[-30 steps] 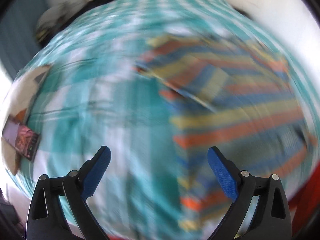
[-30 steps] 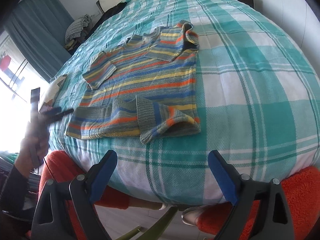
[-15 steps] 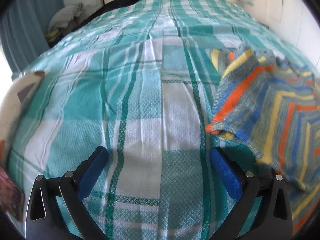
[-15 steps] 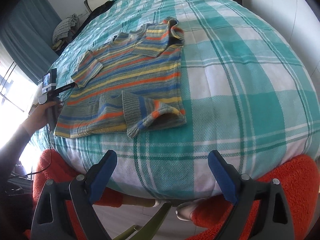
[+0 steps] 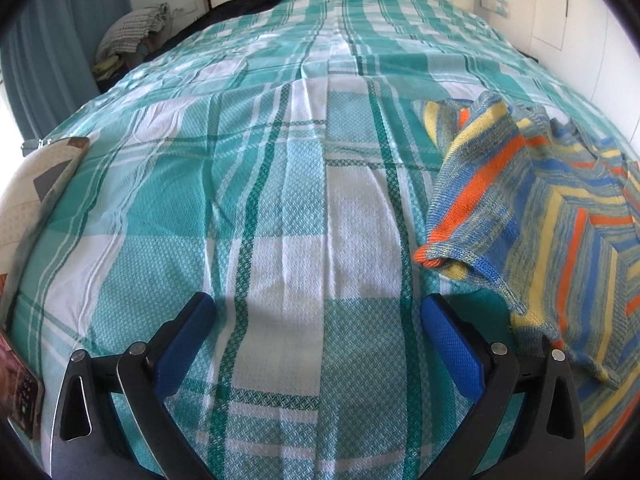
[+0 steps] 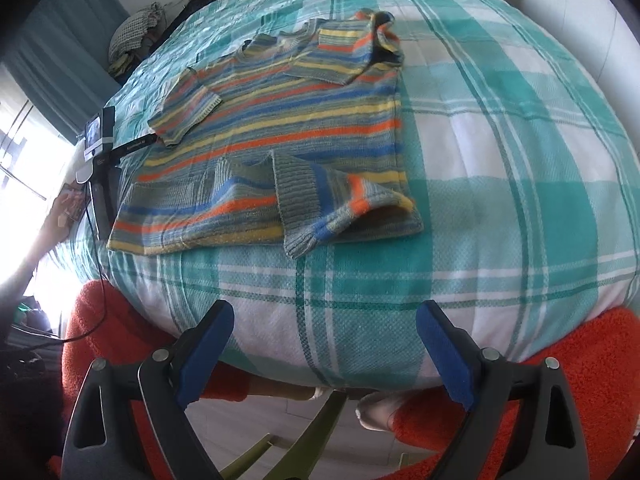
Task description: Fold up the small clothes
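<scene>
Nearest, the left gripper (image 5: 318, 322) and right gripper (image 6: 324, 330) both hang with jaws spread wide, grasping nothing. Beyond them, a striped sweater (image 6: 280, 136) lies flat on the teal plaid bedspread (image 6: 500, 152), sleeves folded inward.

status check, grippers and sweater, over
Left gripper open, empty. Right gripper open, empty. Striped sweater flat on bed, sleeves folded in. Nothing blocking.

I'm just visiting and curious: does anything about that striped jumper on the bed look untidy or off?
The striped sweater lies mostly flat on the checked bedspread, but its near sleeve lies crumpled across the hem, and the far sleeve is bunched near the collar.
</scene>
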